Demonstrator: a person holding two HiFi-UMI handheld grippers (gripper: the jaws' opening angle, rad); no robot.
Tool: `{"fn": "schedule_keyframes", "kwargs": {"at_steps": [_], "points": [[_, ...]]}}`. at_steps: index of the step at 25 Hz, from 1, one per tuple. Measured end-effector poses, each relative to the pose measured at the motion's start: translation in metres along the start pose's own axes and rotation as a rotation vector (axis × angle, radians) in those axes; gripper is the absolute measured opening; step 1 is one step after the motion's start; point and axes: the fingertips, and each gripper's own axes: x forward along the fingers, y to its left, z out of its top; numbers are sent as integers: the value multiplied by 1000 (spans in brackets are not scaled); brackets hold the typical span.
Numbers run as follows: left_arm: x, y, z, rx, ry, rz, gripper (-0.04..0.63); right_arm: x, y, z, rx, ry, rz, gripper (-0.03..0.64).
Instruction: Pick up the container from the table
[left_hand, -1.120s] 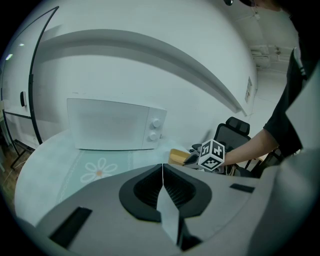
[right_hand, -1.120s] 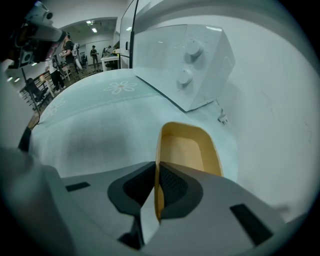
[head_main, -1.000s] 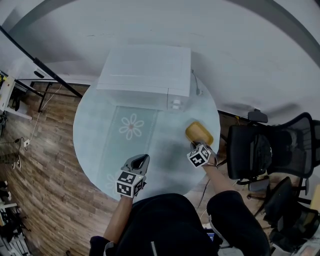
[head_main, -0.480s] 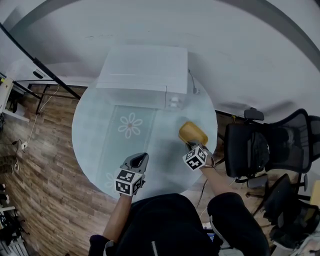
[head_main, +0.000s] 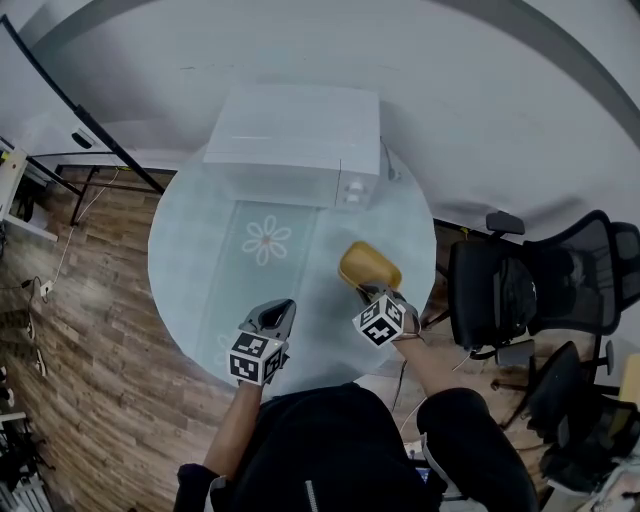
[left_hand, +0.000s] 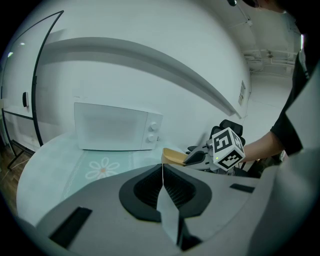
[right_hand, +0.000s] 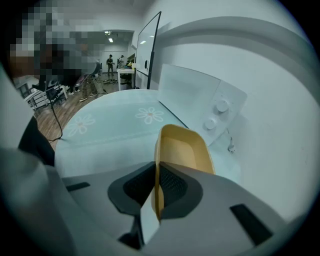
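The yellow container (head_main: 368, 266) is an open rectangular tub, held clear of the round glass table (head_main: 190, 250). My right gripper (head_main: 372, 296) is shut on its near wall, and the tub (right_hand: 184, 150) juts forward from the jaws in the right gripper view. My left gripper (head_main: 274, 318) hovers over the table's near edge, shut with nothing between its jaws. From the left gripper view the tub (left_hand: 174, 156) and the right gripper's marker cube (left_hand: 227, 148) show to the right.
A white microwave (head_main: 295, 140) stands at the table's far side against the wall. A flower-patterned mat (head_main: 255, 262) lies in the middle. A black office chair (head_main: 520, 290) stands to the right of the table. A black stand's legs (head_main: 85, 160) are at the left.
The right gripper has lifted the yellow container and carried it left, toward the table's middle. The left gripper has shifted only a little.
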Motion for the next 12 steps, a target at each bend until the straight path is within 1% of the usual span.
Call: {"fn": "schedule_keyframes", "kwargs": {"at_steps": [12], "points": [[-51, 0, -25, 17, -23, -25, 17, -31, 83, 24, -69, -27, 1, 38]]}}
